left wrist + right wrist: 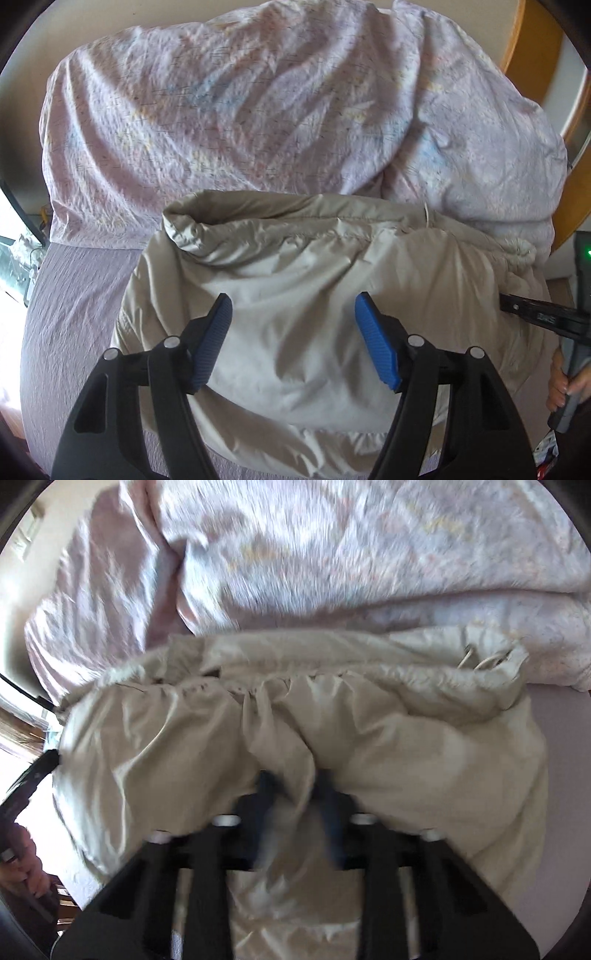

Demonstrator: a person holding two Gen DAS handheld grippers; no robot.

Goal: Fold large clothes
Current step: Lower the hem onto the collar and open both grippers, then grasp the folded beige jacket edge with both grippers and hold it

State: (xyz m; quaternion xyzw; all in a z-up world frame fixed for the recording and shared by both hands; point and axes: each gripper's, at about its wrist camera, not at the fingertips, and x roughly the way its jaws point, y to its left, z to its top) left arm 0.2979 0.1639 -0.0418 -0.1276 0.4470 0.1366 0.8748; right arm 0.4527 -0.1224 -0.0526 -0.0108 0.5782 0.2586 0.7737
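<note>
A large beige padded jacket [303, 295] lies bunched on a bed with a lilac sheet [74, 295]. My left gripper [293, 314] is open just above the jacket's middle, its blue pads [373, 339] spread wide with nothing between them. In the right wrist view, which is blurred, my right gripper [295, 786] is shut on a fold of the jacket [406, 746], with fabric pinched between the fingers. The right gripper's finger [532, 310] also shows at the jacket's right edge in the left wrist view.
A rumpled pastel duvet [240, 110] is piled across the back of the bed, touching the jacket's far edge. A wooden frame [517, 40] stands at the back right. A bright window area [11, 258] is at the left.
</note>
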